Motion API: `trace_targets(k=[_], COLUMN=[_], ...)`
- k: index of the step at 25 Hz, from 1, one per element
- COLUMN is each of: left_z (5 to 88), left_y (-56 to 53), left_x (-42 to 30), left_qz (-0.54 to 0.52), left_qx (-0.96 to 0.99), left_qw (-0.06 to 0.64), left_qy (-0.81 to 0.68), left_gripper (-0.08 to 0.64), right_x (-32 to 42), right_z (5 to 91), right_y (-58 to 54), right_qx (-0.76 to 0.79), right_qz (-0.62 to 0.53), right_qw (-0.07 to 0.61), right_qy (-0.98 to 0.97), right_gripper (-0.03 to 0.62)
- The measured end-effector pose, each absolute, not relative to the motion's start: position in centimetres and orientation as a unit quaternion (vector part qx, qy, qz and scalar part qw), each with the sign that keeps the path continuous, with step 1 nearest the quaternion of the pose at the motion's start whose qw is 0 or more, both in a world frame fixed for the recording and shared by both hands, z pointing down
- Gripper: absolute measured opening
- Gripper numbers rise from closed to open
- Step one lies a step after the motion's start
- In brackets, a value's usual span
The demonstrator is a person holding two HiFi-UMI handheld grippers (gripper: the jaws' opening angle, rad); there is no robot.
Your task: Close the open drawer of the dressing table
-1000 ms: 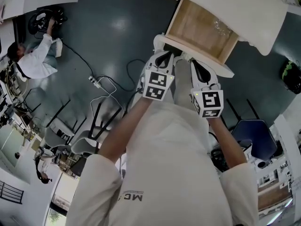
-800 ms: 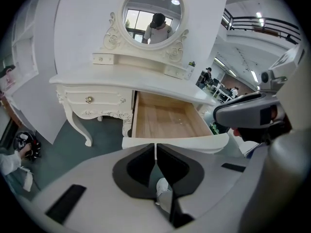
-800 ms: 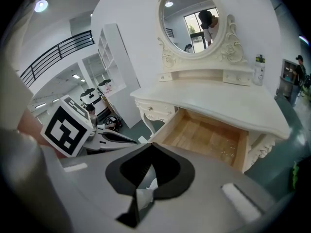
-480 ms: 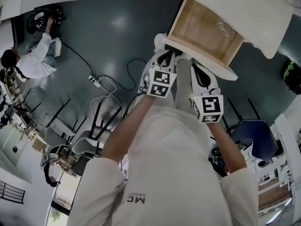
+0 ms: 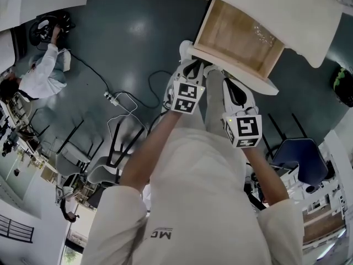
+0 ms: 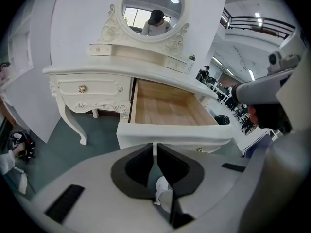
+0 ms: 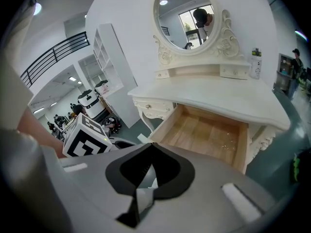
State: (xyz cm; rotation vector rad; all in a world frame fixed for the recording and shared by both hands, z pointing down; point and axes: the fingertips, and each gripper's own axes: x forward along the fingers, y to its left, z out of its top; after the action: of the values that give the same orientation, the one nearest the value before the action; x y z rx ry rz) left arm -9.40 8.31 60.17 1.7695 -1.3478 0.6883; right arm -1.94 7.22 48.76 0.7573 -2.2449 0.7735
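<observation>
The open drawer (image 5: 238, 33) juts out from under the top of a white, carved dressing table (image 5: 276, 1) with a round mirror (image 6: 151, 6). The table stands on a glossy dark grey floor (image 5: 132, 32) in a bright, open workroom. A power strip (image 5: 112, 96) with cables lies on the floor to the left. The drawer has a pale wood bottom and a white front. Just before that front, the two grippers are held side by side, angled downward. The left gripper (image 5: 193, 65) and right gripper (image 5: 230, 81) each have jaws pressed together, empty.
</observation>
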Motion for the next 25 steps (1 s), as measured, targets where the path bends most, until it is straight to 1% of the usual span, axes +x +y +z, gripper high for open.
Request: trace_targets(k=[5, 13, 25], left_z=[60.5, 60.3, 60.6], left_y=[7.5, 6.5, 4.4], left_x=[-9.5, -9.2, -9.7], left_qz=[0.276, 0.268, 0.276], left_qx=[0.702, 0.699, 0.701], left_qw=[0.382, 0.394, 0.388], left_qy=[-0.534, -0.533, -0.532], left_gripper=[0.011, 0.011, 0.011], right_x=[-1.6, -1.6, -1.4], right_z=[48.9, 48.9, 51.4], right_y=[7.2, 6.7, 5.6], right_qx=[0.294, 0.309, 0.357], right_qz=[0.296, 0.297, 0.311], right_qw=[0.318, 0.310, 0.308], right_qy=[-0.851, -0.848, -0.825], right_gripper=[0.002, 0.002, 0.002])
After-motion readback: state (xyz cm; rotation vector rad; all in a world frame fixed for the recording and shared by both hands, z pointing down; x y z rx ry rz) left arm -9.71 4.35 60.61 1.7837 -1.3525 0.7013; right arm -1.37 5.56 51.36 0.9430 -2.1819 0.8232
